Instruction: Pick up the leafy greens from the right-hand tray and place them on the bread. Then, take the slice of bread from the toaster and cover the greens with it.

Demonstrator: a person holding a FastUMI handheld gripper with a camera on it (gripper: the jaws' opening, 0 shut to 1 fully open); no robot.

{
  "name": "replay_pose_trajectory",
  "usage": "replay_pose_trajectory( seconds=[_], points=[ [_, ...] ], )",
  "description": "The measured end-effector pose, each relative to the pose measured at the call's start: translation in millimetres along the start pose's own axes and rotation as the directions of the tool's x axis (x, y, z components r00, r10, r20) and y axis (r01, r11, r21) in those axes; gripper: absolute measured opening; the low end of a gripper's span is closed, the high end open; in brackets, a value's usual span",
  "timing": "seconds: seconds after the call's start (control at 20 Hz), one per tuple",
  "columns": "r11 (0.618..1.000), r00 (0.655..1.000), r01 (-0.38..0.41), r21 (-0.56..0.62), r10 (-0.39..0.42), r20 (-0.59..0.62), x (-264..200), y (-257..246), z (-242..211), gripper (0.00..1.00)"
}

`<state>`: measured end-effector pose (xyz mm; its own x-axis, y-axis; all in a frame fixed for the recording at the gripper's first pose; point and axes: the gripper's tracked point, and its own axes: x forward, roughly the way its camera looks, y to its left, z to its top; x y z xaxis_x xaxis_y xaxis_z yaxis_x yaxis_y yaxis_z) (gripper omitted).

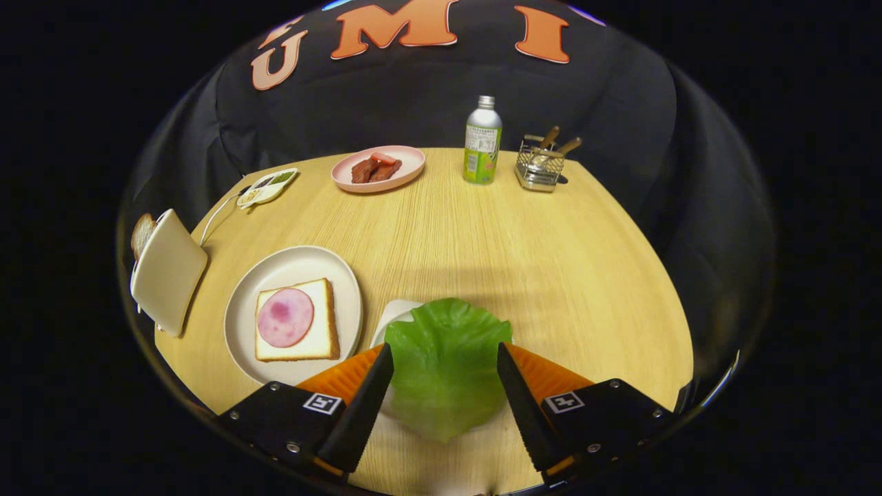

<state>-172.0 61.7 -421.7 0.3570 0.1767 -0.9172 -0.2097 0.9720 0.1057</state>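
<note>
Leaf between the open fingers, ready to be pinched.

The gripper [445, 358] has its fingers apart, one leafy green [444, 365] between them on its tray [394, 315]. It looks light, floppy, easy to tear; pinch an edge gently. One bread slice [296, 331] with ham sits on a plate [293, 265] at ten o'clock; one toaster [167, 272] holds one slice [142, 234] farther left.

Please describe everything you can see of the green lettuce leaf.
The lettuce leaf is one bright green leaf with a wavy edge and faint veins, glossy, perhaps plastic. It lies between the open jaws of the gripper, over a white tray mostly hidden under it, beside the plate with the bread. Whether the jaws touch it is unclear.
</note>
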Motion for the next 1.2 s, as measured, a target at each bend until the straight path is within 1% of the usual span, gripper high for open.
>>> replay_pose_trajectory(
  seconds=[0.15,0.3,0.4,0.45,0.6,0.8,0.85,0.95,1.0,1.05,1.1,1.2],
  points=[
    [1.000,0.997,-0.013,0.014,0.014,-0.077,12.5,3.5,-13.5,0.91],
    [1.000,0.989,0.007,0.021,-0.004,-0.148,25.1,1.9,-23.6,0.91],
    [0.999,0.980,0.011,0.032,-0.005,-0.201,31.1,5.2,-32.4,0.88],
    [0.998,0.983,0.022,0.052,-0.012,-0.181,33.2,5.4,-26.5,0.86],
    [0.998,0.976,0.027,0.062,-0.013,-0.217,29.8,0.8,-28.6,0.82],
    [0.997,0.978,0.034,0.062,-0.021,-0.209,32.9,2.3,-25.0,0.48],
    [0.998,0.979,0.033,0.051,-0.022,-0.204,32.8,3.4,-25.5,0.34],
    [0.998,0.979,0.029,0.051,-0.018,-0.202,33.5,4.1,-24.7,0.17],
    [0.997,0.979,0.028,0.070,-0.014,-0.204,33.6,3.0,-23.6,0.14],
    [0.995,0.977,0.021,0.100,0.000,-0.212,32.5,3.9,-24.0,0.09],
    [0.991,0.977,-0.001,0.131,0.029,-0.212,29.7,6.8,-22.1,0.07],
    [0.985,0.981,-0.011,0.170,0.043,-0.189,22.0,8.1,-12.8,0.07]
  ],
)
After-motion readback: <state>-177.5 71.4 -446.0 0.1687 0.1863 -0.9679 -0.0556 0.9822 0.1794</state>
